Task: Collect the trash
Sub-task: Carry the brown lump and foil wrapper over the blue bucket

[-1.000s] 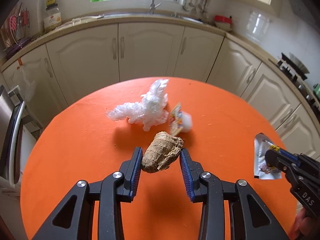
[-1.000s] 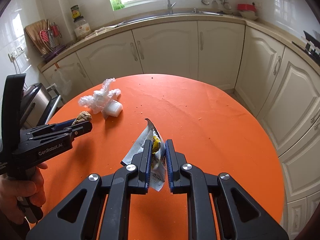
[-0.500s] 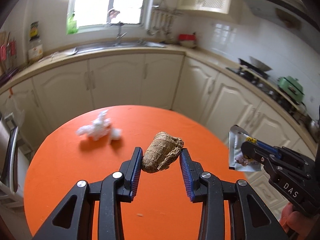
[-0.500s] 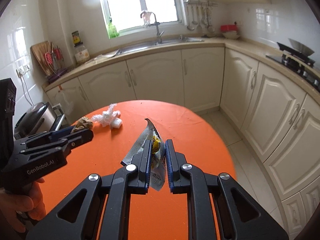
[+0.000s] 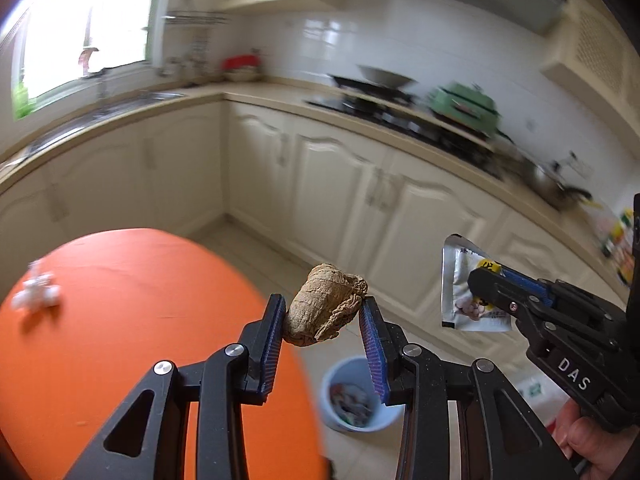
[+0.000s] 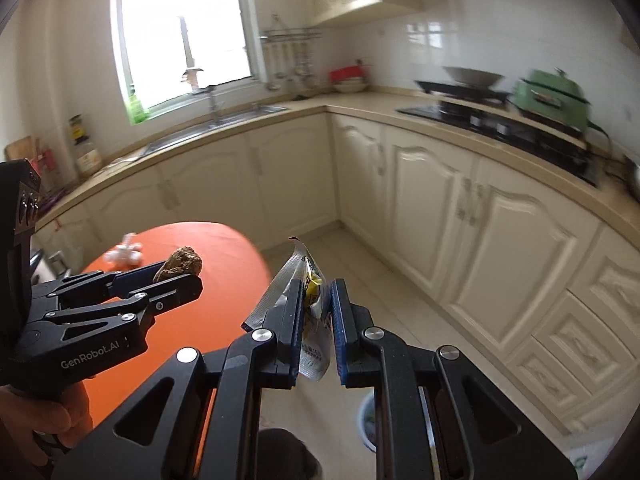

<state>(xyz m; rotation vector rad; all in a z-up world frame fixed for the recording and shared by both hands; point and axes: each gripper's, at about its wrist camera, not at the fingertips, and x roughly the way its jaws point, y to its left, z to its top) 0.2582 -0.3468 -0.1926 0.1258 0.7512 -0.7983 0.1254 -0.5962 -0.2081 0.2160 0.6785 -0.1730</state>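
- The left gripper (image 5: pixel 323 320) has its jaws clamped on a crumpled brown wad (image 5: pixel 326 309), pressed on both sides by the blue pads; the wad hangs just past the right edge of the orange counter (image 5: pixel 140 300), above the floor.
- The right gripper (image 6: pixel 316 312) has its jaws pressed together on a flat silver snack wrapper (image 6: pixel 298 276), which sticks up between the pads with its torn top corner highest.
- From the left wrist view the same wrapper shows pinched at the right gripper's tip, off the counter, over the floor in front of the cream cabinets.
- A pale blue bin (image 5: pixel 352 398) with scraps inside stands on the floor just beside the counter's right edge, below both grippers.
- A blurred white plastic clump (image 5: pixel 38 294) lies near the counter's far left edge.
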